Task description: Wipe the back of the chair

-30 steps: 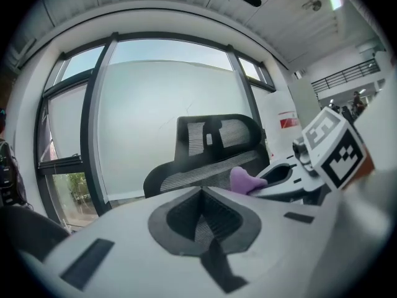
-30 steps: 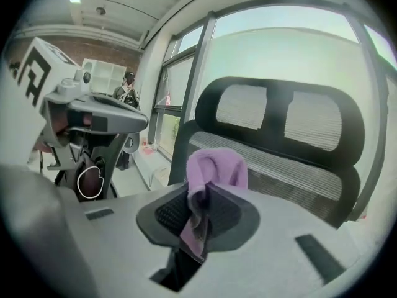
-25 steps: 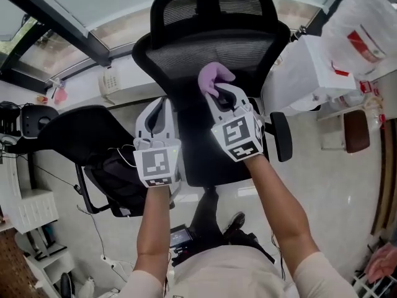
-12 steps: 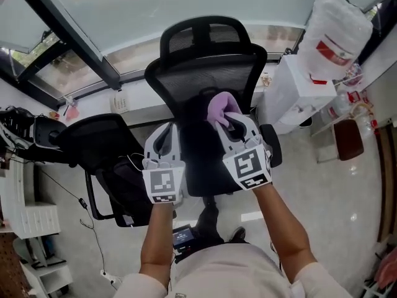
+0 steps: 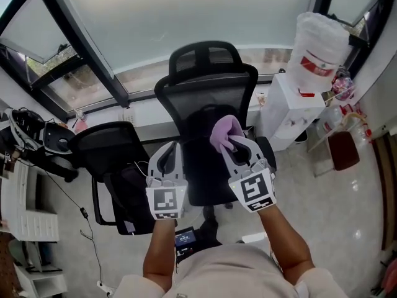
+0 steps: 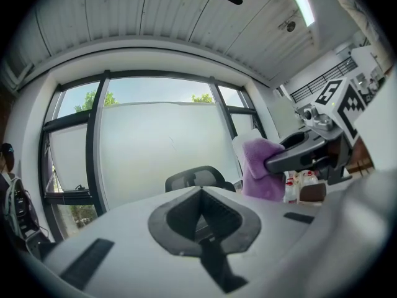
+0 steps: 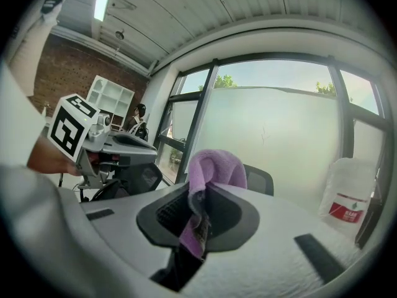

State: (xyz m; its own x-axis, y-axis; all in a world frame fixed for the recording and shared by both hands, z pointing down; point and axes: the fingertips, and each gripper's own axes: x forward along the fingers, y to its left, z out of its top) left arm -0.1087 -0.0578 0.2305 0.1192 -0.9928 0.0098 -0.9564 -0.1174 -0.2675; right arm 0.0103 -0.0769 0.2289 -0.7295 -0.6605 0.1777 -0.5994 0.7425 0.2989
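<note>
A black mesh office chair (image 5: 208, 95) with a headrest (image 5: 205, 56) stands in front of the window. It looks small and distant in the left gripper view (image 6: 194, 178) and shows beside the cloth in the right gripper view (image 7: 261, 179). My right gripper (image 5: 233, 143) is shut on a purple cloth (image 5: 224, 130), which bunches up above the jaws (image 7: 214, 165). The cloth hangs in the air short of the backrest, not touching it. My left gripper (image 5: 168, 149) is held level beside it, shut on nothing (image 6: 200, 193). From there the cloth (image 6: 260, 176) shows to the right.
A second black chair (image 5: 102, 143) stands close on the left, with cables on the floor under it. A white water dispenser (image 5: 296, 107) with a bottle (image 5: 319, 45) stands to the right of the chair. White shelving (image 5: 28, 213) is at the far left.
The head view has lifted and drawn back, so the chair looks smaller and farther. Both grippers have come back from the backrest together, with the cloth still held.
</note>
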